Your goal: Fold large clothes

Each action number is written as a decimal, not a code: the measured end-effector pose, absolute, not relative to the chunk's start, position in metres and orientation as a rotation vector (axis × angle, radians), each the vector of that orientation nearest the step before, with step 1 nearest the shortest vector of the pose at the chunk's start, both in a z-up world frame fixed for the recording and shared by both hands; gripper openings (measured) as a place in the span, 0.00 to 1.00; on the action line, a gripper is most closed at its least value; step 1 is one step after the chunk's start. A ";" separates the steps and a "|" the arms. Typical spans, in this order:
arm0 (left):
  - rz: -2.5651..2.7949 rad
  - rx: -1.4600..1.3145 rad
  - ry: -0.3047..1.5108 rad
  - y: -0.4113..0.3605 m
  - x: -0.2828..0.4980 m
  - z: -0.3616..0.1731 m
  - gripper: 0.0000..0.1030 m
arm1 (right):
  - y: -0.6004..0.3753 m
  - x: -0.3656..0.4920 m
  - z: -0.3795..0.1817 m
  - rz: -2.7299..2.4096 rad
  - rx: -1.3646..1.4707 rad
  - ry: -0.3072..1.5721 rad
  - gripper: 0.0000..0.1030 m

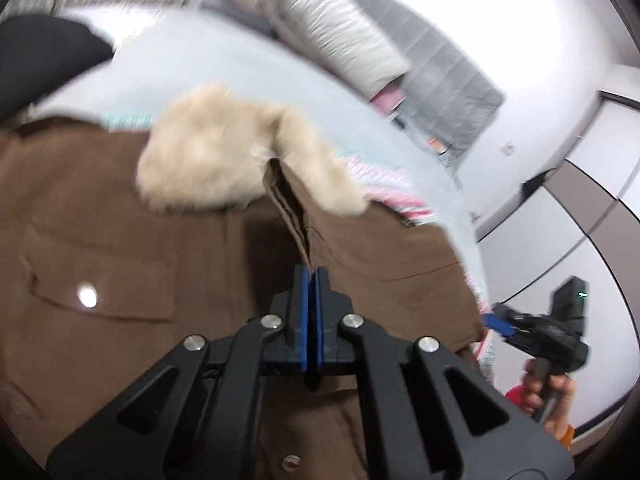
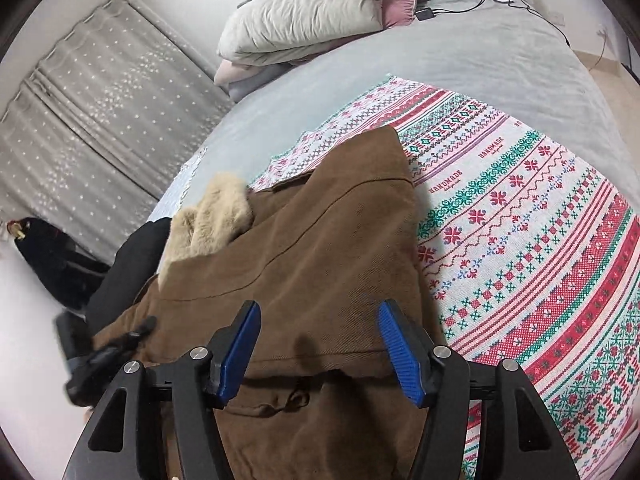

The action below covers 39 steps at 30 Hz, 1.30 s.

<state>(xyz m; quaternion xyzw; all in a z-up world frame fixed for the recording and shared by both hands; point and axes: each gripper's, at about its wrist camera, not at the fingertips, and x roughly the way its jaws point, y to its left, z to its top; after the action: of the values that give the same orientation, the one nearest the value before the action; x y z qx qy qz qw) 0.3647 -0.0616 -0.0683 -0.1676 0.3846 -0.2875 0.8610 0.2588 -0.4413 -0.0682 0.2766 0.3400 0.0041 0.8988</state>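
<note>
Right wrist: blanket (image 2: 520,216) reads "HANDMADE" (upside down); right gripper (image 2: 318,312) fingers wide over coat (image 2: 320,240); left gripper (image 1: 311,276) fingers closed.

One brown coat (image 2: 332,248) with one cream fur collar (image 2: 212,220) lies at the centre of the frame. One patterned knit blanket (image 2: 540,240) spreads to the right on one bed (image 2: 480,64). One folded pale duvet (image 2: 304,16) sits at upper centre, with one pink cushion (image 2: 400,4) beside it. Two tongs are counted: the left tongs (image 1: 309,276) and the right tongs (image 2: 318,320). One silver button (image 1: 87,295) shows on one flapped pocket at the left. One grey curtain (image 2: 92,120) hangs at upper left.
</note>
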 end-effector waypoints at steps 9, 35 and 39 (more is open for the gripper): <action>-0.242 -0.077 0.889 -0.037 0.375 -0.072 0.04 | -0.452 0.261 -0.075 -0.022 0.578 0.725 0.63; -0.345 -0.062 0.951 -0.058 0.388 -0.100 0.17 | -0.460 0.373 -0.061 -0.239 0.419 0.737 0.29; -0.434 -0.042 0.857 -0.071 0.379 -0.089 0.36 | -0.419 0.334 -0.052 -0.161 0.301 0.692 0.36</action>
<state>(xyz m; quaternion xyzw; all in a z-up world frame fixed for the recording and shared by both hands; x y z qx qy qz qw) 0.3788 -0.0711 -0.0888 -0.0200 0.4122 -0.2088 0.8866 0.3340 -0.4193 -0.0520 0.1466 0.3377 -0.0786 0.9264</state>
